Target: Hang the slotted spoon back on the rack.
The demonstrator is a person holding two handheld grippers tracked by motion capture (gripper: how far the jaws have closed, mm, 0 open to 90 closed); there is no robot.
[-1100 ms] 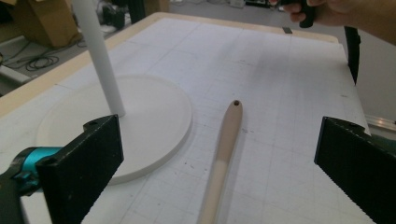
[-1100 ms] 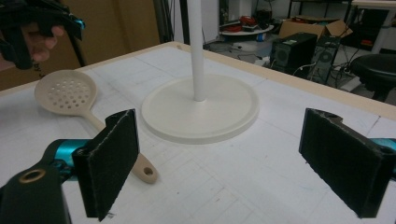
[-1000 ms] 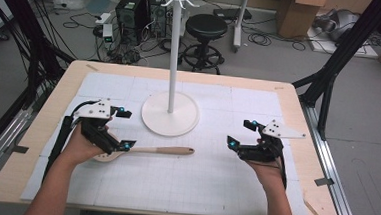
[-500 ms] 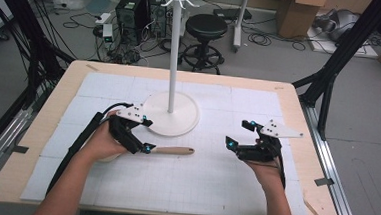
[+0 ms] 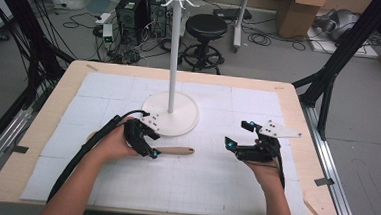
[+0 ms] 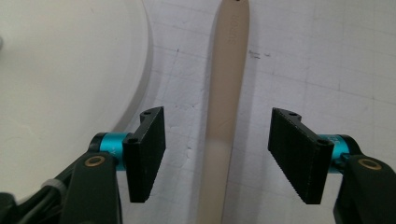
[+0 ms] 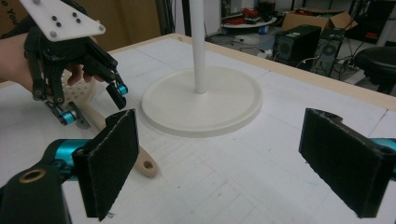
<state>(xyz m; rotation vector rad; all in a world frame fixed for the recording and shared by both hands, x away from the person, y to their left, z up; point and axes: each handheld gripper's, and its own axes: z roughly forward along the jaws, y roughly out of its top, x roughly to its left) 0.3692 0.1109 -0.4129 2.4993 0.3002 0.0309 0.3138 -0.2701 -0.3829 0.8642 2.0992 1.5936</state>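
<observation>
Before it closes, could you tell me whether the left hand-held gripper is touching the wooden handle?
Apart: the left gripper view shows bare mat between both open jaws and the wooden handle.

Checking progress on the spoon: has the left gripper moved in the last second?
Yes. The left gripper moved right along the spoon, closer to the stand's base.

Left gripper (image 5: 148, 146), jaws spread wide, angled down near the table's middle; right gripper (image 5: 241, 135), jaws likewise apart, held level toward the right edge.
</observation>
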